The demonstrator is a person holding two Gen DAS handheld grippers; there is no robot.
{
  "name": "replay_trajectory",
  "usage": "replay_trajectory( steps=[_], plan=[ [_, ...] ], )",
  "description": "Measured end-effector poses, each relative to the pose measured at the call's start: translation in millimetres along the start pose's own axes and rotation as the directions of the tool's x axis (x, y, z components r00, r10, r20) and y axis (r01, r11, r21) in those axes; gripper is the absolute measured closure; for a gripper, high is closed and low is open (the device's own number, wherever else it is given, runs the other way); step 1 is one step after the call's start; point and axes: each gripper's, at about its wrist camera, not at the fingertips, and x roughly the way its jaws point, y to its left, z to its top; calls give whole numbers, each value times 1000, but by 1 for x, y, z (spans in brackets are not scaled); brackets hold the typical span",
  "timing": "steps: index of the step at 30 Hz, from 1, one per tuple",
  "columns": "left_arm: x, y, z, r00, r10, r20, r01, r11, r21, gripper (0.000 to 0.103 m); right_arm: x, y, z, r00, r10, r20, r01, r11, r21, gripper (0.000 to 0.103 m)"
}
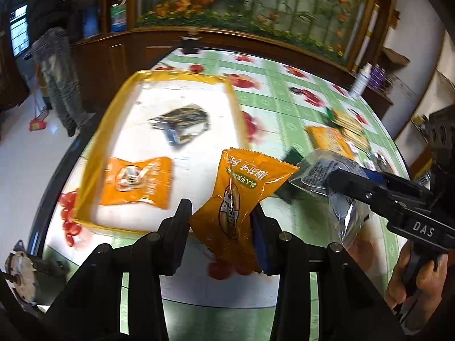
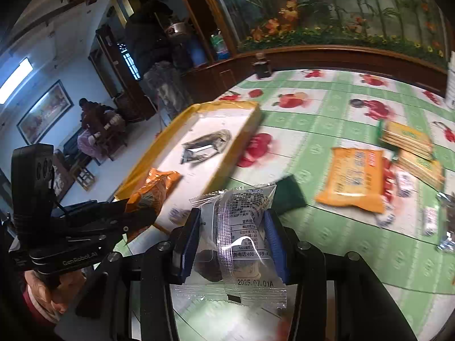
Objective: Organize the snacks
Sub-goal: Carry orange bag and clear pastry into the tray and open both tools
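Two snack packets are in my grip at once. My left gripper (image 1: pixel 221 221) pinches an orange packet (image 1: pixel 241 193) across its lower half, so the top stands free above the fingers at 12 o'clock. My right gripper (image 2: pixel 231 244) is clamped on a clear packet (image 2: pixel 241 236) with a dark sweet inside, taken across its middle.

Both look light and limp: thin crinkly film that buckles under the pads and is probably slick, so I judge a hold across the filled belly safer than one on the flat sealed ends, which could slide out. The sweet in the clear one may crush if squeezed harder.

Ahead, at about 11 o'clock from either gripper, sits the yellow-rimmed tray (image 1: pixel 93 153) on the surface (image 1: pixel 287 108), already carrying another orange packet (image 1: pixel 136 182) and a silvery dark packet (image 1: pixel 182 125). More snacks lie loose at 2 o'clock: a flat orange pack (image 2: pixel 355 179) and green-edged biscuit packs (image 2: pixel 406 136).
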Motion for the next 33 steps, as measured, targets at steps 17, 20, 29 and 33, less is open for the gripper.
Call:
replay_trajectory(
  steps=[17, 20, 29, 33],
  plan=[
    [43, 65, 15, 981, 182, -67, -187, 979, -83, 65, 139, 63, 52, 994, 21, -107, -23, 1000, -19, 57],
    [49, 68, 14, 981, 175, -89, -183, 979, -87, 61, 151, 57, 47, 992, 6, -126, -8, 1000, -13, 56],
    [41, 66, 15, 974, 199, -110, -210, 973, -93, 46, 108, 53, 56, 999, -1, -37, 1, 1000, -17, 35],
    [25, 57, 18, 978, 198, -68, -203, 976, -81, 40, 75, 39, 51, 1000, -5, 9, 5, 1000, 12, 35]
  ],
)
